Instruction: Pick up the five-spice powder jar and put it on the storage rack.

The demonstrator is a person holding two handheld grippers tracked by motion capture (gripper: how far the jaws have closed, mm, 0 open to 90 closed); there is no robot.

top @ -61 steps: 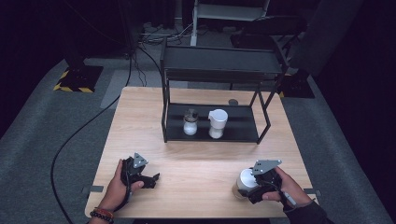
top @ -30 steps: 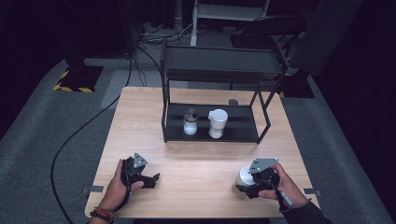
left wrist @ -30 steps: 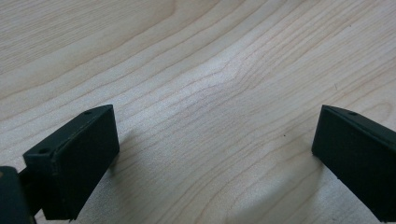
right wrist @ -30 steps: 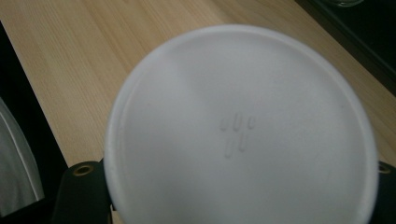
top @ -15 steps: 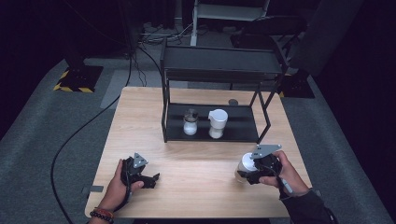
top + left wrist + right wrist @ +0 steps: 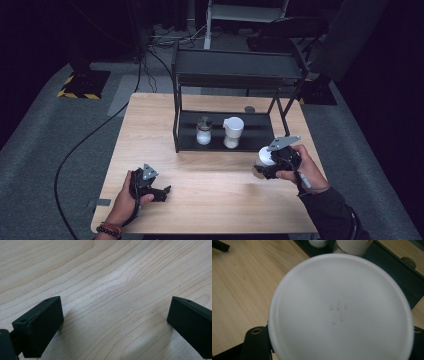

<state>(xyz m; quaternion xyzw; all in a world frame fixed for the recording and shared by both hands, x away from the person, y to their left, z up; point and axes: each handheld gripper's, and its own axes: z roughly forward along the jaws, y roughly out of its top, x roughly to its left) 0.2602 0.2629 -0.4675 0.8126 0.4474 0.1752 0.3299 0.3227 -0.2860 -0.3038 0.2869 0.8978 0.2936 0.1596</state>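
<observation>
This looks like a lab or recording studio rather than a home. A plain wooden table stands alone on grey carpet, with darkness all around it. Black cables run over the carpet left of the table, and beyond its far left corner lies a plate edged in yellow-black hazard tape. Behind the table stands a metal stand.

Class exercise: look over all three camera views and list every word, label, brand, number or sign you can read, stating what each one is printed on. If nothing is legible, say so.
No readable text in any view.
White cup in the right gripper: a few small raised marks on its base, not letters or numbers that can be read.
Shelf rack, its jar and pitcher: no label legible, too small.
Floor pad with yellow-black hazard stripes: a warning pattern, no words.
</observation>
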